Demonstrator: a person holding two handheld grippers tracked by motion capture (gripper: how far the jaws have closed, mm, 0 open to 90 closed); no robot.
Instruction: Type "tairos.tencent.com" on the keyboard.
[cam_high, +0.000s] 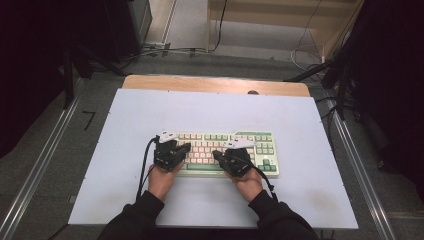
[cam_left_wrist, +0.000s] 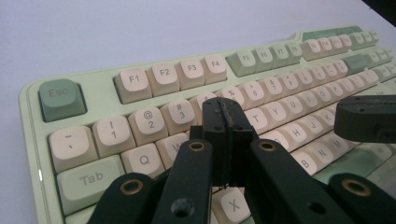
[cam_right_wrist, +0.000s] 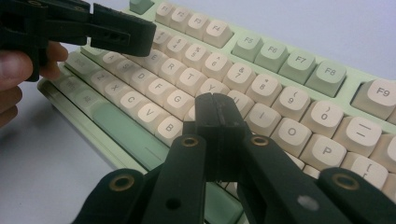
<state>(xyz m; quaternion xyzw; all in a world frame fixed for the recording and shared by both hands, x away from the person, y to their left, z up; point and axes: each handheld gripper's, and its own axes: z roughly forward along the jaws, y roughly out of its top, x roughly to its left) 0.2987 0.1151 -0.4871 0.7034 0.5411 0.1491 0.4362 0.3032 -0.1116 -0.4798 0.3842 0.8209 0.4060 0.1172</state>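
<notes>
A pale green keyboard (cam_high: 260, 137) with cream and green keys lies on the white table top (cam_high: 300, 115), a little toward the person's side. My left gripper (cam_high: 187, 146) is shut and empty, its tip over the keyboard's left half. In the left gripper view its closed tip (cam_left_wrist: 227, 109) stands above the keys (cam_left_wrist: 154, 74) near 4 and R. My right gripper (cam_high: 216, 154) is also shut and empty, pointing left over the middle rows. In the right gripper view its tip (cam_right_wrist: 215, 105) covers keys around H and J. Whether either tip touches a key I cannot tell.
The white table top has free room all round the keyboard. A wooden strip (cam_high: 215, 82) runs along its far edge. Beyond it, cables (cam_high: 165, 50) lie on the floor and dark stands (cam_high: 350, 70) flank both sides. The other gripper (cam_right_wrist: 121, 32) and fingers (cam_right_wrist: 14, 70) show at upper left.
</notes>
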